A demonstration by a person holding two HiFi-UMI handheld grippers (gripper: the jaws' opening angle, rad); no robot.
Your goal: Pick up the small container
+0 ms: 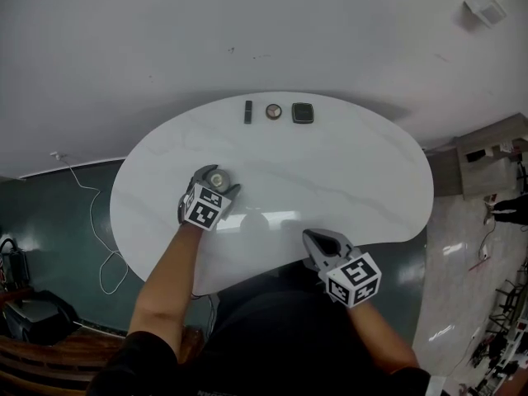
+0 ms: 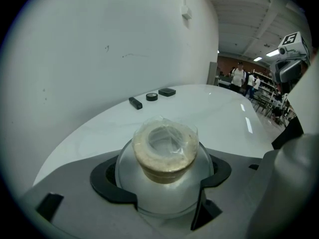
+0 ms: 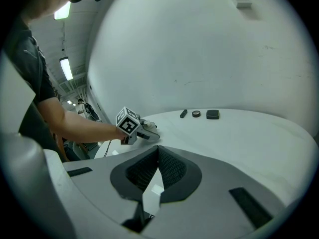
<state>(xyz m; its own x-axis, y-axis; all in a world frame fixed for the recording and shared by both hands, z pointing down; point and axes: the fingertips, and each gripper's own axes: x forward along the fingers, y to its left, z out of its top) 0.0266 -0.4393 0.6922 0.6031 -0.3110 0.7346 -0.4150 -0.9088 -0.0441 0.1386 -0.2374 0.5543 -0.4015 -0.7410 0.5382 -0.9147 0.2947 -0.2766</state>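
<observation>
The small container (image 2: 164, 156) is a clear round tub with a beige top under a plastic film. It sits between the jaws of my left gripper (image 2: 163, 185), which are shut on its sides. In the head view the small container (image 1: 219, 177) and the left gripper (image 1: 216, 180) are at the table's left-middle, low over the surface; I cannot tell whether the tub rests on it. My right gripper (image 1: 311, 238) is at the near edge of the table, apart from the tub. The right gripper (image 3: 156, 158) has its jaws shut together with nothing between them.
The white oval table (image 1: 355, 172) carries a black stick (image 1: 247, 111), a round disc (image 1: 273, 110) and a black square pad (image 1: 303, 112) in a row at its far edge. A cable (image 1: 95, 221) lies on the dark floor at left.
</observation>
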